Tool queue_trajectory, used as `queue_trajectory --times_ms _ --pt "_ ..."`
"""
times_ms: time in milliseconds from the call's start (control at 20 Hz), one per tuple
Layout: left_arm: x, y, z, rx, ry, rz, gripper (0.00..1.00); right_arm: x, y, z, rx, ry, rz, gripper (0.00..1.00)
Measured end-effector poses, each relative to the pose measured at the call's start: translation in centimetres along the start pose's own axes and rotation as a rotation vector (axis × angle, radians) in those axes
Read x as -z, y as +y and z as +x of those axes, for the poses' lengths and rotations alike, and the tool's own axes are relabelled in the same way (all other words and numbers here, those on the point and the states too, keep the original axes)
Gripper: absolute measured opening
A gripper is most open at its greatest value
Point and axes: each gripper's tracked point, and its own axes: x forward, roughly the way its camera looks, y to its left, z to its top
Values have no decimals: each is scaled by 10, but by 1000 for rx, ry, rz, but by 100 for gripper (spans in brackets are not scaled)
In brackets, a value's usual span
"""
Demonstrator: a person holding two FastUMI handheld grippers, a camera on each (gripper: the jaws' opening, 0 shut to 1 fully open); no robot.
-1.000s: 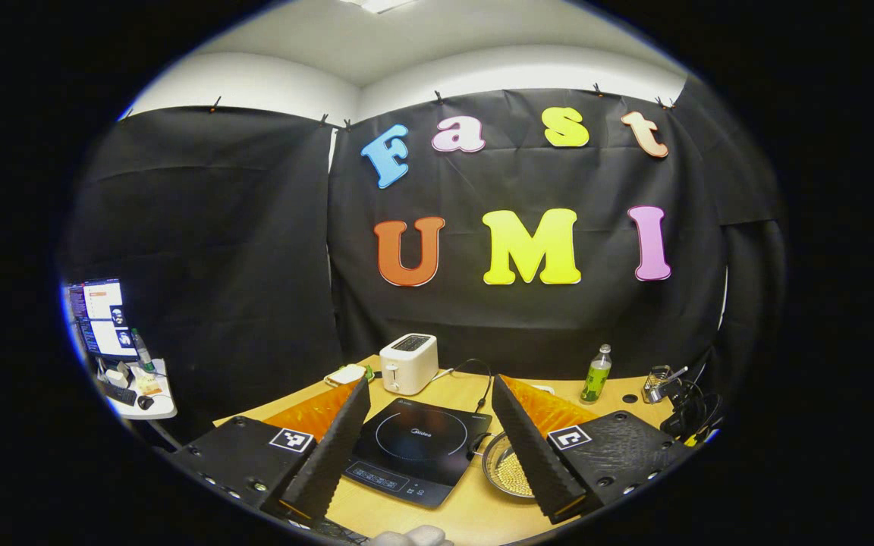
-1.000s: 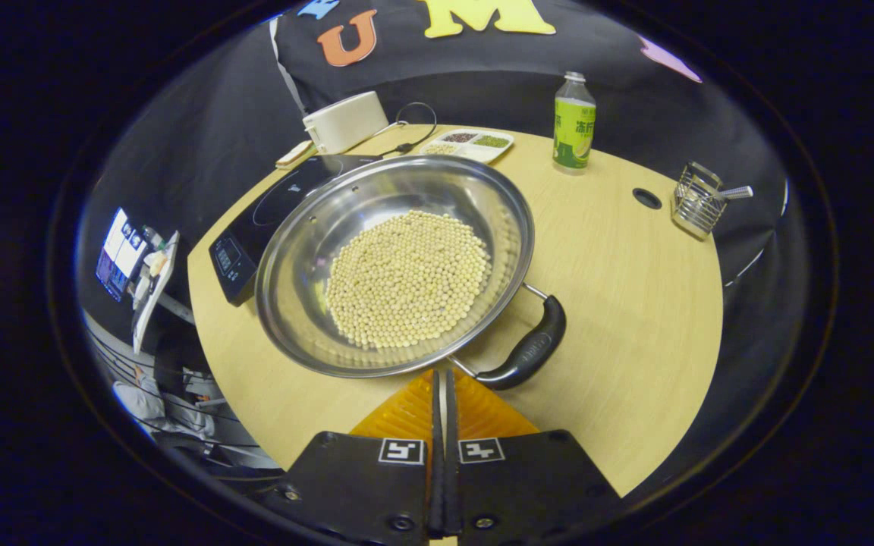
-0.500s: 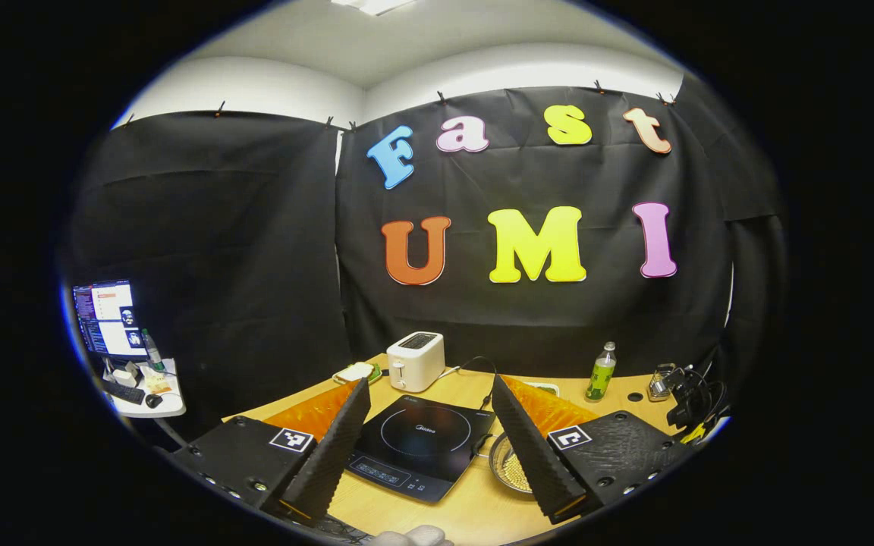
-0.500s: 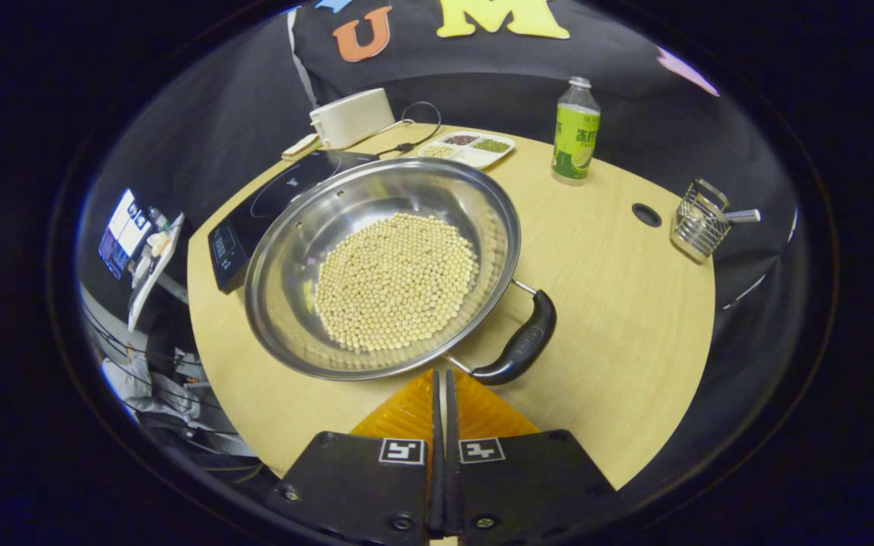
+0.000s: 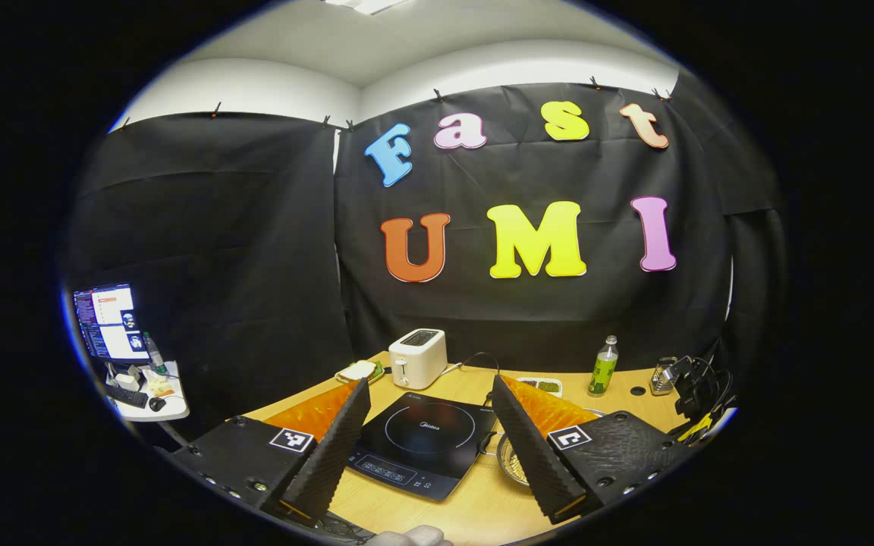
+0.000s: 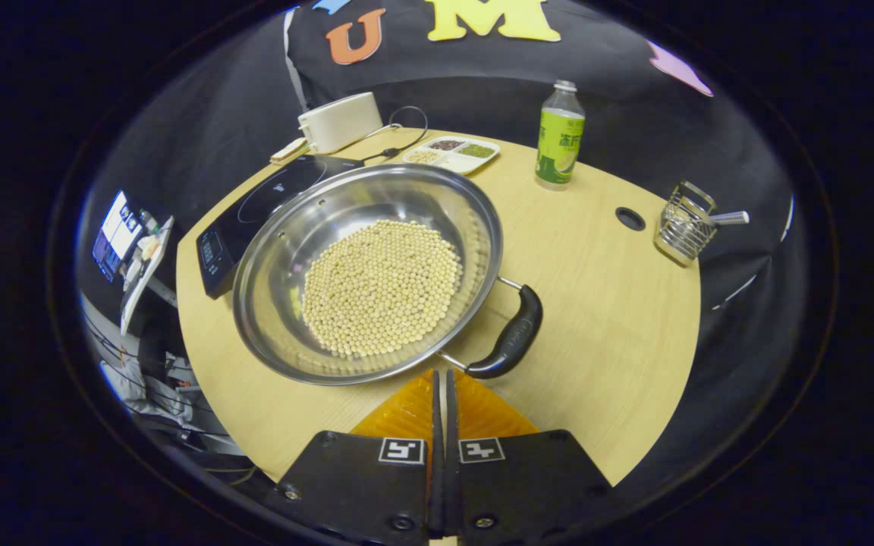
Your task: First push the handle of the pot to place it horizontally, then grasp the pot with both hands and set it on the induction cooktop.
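The jaws of the right gripper [image 6: 441, 394] are pressed together on nothing, poised just short of the black handle [image 6: 511, 339] of the steel pot [image 6: 365, 269]. The jaws of the left gripper [image 5: 425, 440] are spread wide and held empty above the counter [image 6: 604, 303]. The pot, loaded with soybeans [image 6: 380, 287], is seated on the counter beside the induction cooktop [image 5: 425, 444], its rim overlapping the cooktop's edge in the right gripper view. The handle push is judged pending; the two-handed lift and placement remain outstanding.
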Motion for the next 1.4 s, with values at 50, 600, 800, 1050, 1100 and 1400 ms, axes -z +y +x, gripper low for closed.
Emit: queue_trajectory --times_ms 50,600,800,1050,1100,1400 --pt "2 0 3 11 2 -2 96 2 2 -3 -2 -11 14 4" --pt "36 -13 47 273 58 8 96 30 17 -58 167 -123 207 53" --pt "60 -7 60 351 102 13 96 27 23 -78 262 -182 298 80" --pt "110 -10 79 433 208 23 97 11 33 -90 351 -267 380 78" --pt "120 -15 84 448 227 28 97 10 38 -90 348 -273 390 78" --pt "193 -53 122 463 399 43 97 -21 24 -60 324 -252 390 96"
